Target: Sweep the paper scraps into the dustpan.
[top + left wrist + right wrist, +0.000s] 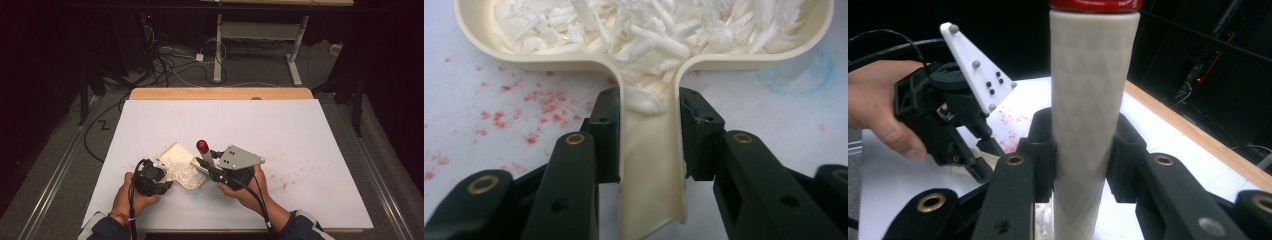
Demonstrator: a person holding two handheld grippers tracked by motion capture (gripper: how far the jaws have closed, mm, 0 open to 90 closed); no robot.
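A cream dish (479, 30) holds a heap of white shreds (659, 30). Its trough-shaped handle (651, 170) runs toward me, and my left gripper (649, 107) is shut on that handle with a pad on each side. In the high view the dish (176, 151) lies at the table's near middle, with my left gripper (166, 175) at its near left. My right gripper (1083, 145) is shut on a white textured cylinder (1090, 90) with a red cap (1095, 4), held upright. From above, the red cap (202, 146) stands just right of the dish, over my right gripper (211, 167).
The white table top (300, 135) has faint red stains (287, 185) at the right and a blue smudge (794, 75) by the dish. A wooden edge (220, 93) runs along the far side. Cables (170, 60) and a desk frame (260, 35) lie on the floor beyond.
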